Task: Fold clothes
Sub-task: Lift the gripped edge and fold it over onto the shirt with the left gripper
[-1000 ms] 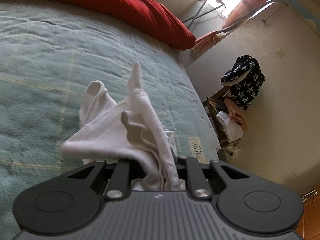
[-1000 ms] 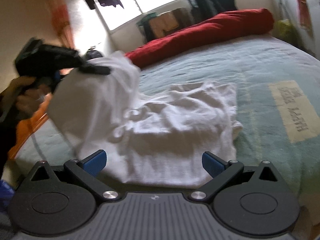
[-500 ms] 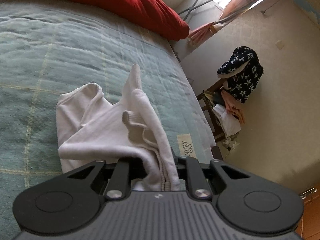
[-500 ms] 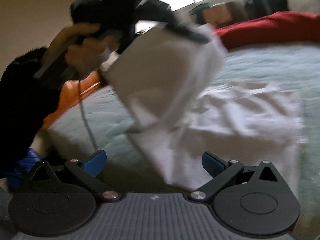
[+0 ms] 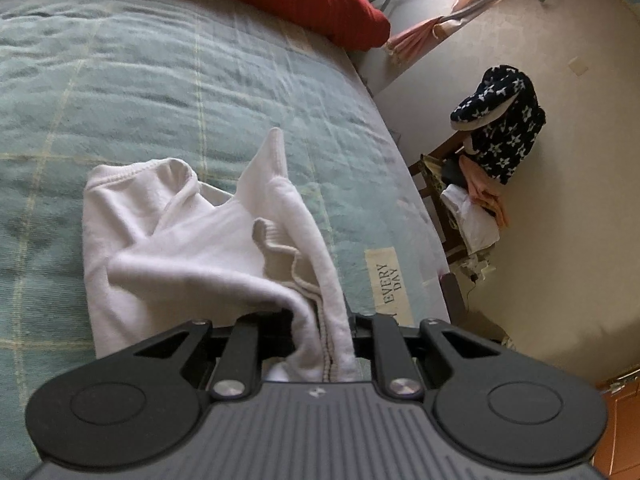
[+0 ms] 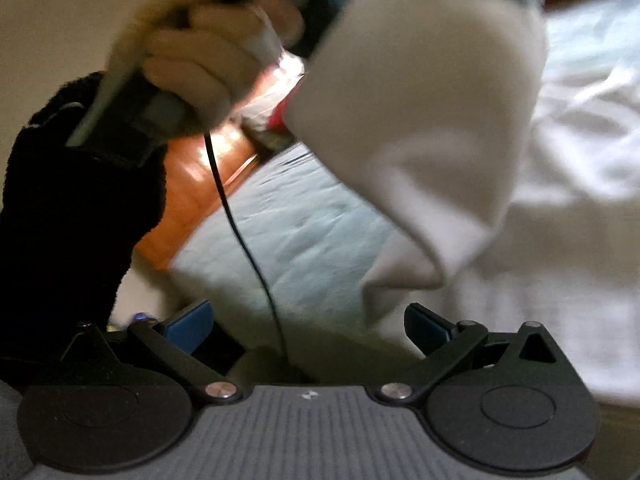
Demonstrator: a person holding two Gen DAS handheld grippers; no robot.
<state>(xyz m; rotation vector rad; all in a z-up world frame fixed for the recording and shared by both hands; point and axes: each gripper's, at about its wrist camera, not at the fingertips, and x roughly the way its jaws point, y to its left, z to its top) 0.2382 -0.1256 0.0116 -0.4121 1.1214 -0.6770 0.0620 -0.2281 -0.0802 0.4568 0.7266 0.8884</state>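
Label [image 5: 390, 283] reading "EVERY DAY" on bedspread [image 5: 168, 92], beside white garment [image 5: 192, 248].

On the green bed cover [image 5: 168, 92], near its right edge, there is a pale label [image 5: 390, 280] with the words "EVERY DAY" — printed sideways, the lower part hidden — and no other text can be read.

The left gripper's [image 5: 320, 344] fingertips are buried in the white garment's [image 5: 192, 248] folds. In the right wrist view, motion blurs the person's hand [image 6: 200, 60] (its gripper is cropped at the top edge) and the hanging cloth.
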